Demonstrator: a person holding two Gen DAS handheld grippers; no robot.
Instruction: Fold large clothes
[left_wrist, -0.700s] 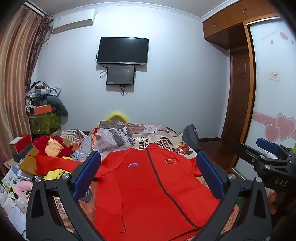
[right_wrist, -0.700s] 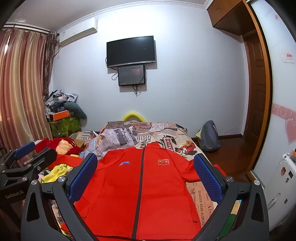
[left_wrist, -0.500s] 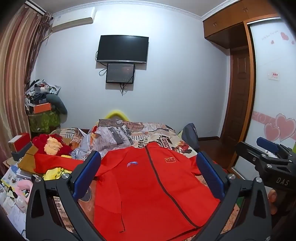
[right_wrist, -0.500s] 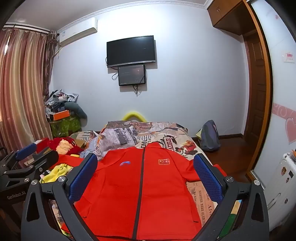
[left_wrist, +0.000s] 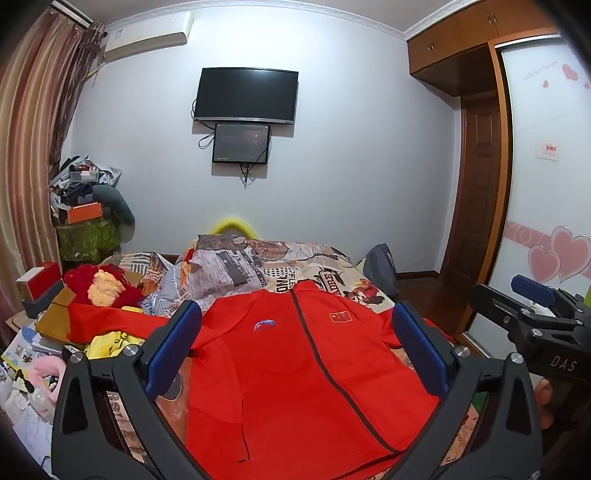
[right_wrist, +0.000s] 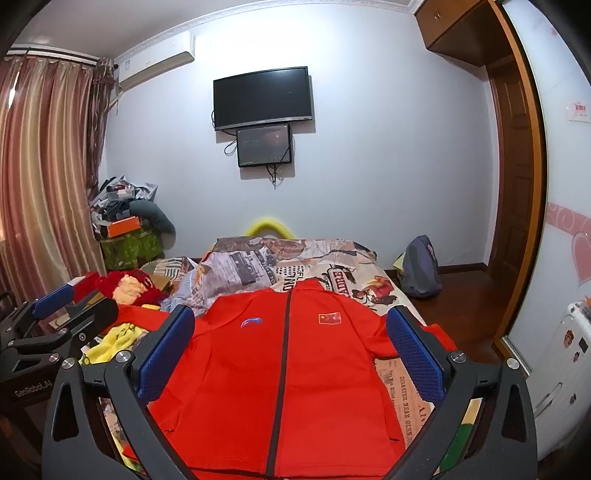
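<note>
A red zip-front jacket (right_wrist: 280, 373) lies spread face up across the near end of a bed (right_wrist: 332, 273), collar toward the far wall, front zipped and its dark zipper line running down the middle. A small flag patch sits on one side of the chest and a logo on the other. The cloth is mostly flat, with soft creases near the shoulders. Its left sleeve (left_wrist: 110, 321) reaches out over clutter at the bed's left edge; the right sleeve runs off toward the bed's right side, its end hidden. Laid out this way, the garment appears ready for a first fold, probably of the sleeves inward.

Both tools hang just above the jacket's near hem, tilted slightly down. The left hand-held gripper (left_wrist: 295, 350) is released, blue pads spread wide and nothing between them. The right hand-held gripper (right_wrist: 288, 347) is likewise wide open and empty, framing the chest. Neither touches the fabric.

Beyond, a newspaper-print quilt (right_wrist: 251, 266) is bunched at the far end, below a wall-mounted television (right_wrist: 262, 98).
</note>
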